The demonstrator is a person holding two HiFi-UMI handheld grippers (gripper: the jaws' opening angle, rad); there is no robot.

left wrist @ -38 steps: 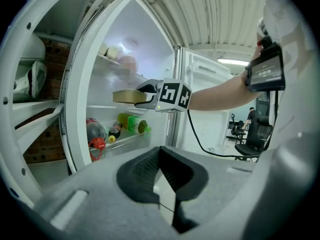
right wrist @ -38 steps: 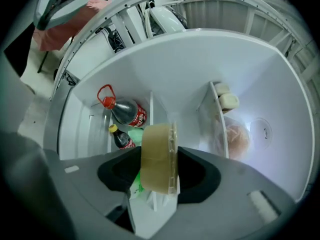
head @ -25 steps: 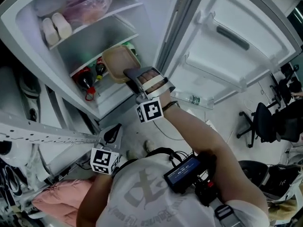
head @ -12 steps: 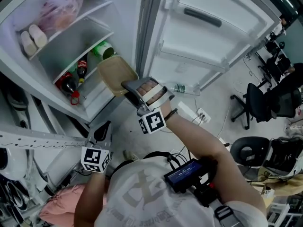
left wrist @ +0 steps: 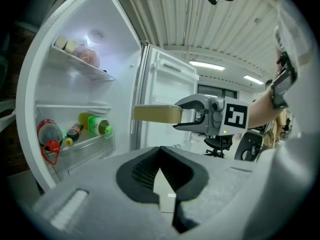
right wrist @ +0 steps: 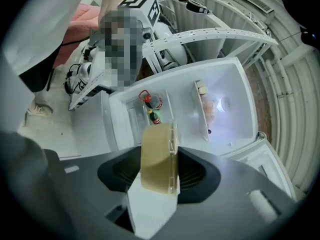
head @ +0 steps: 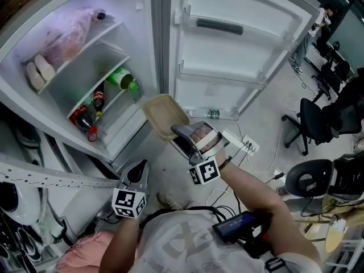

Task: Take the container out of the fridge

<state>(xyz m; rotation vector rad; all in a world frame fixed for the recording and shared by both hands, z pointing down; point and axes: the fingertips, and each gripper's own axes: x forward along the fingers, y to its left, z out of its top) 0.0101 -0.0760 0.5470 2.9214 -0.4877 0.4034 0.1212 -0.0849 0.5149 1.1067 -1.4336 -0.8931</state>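
The container (head: 165,117) is a flat tan box with a clear rim. My right gripper (head: 181,133) is shut on its near edge and holds it in the air in front of the open fridge (head: 85,67), clear of the shelves. In the right gripper view the container (right wrist: 160,156) stands on edge between the jaws. The left gripper view shows the container (left wrist: 156,113) level, with the right gripper (left wrist: 183,115) behind it. My left gripper (head: 136,172) hangs low beside the fridge's bottom corner, shut and with nothing in it (left wrist: 162,176).
The fridge door (head: 239,44) stands swung open to the right. One shelf holds two red-capped cola bottles (head: 85,118) and a green bottle (head: 122,78); a pink bag (head: 65,38) lies above. A power strip (head: 242,144) lies on the floor, and office chairs (head: 315,127) stand at the right.
My right gripper has drawn the container out of the fridge shelf and carried it right and toward me. The left gripper has shifted a little.
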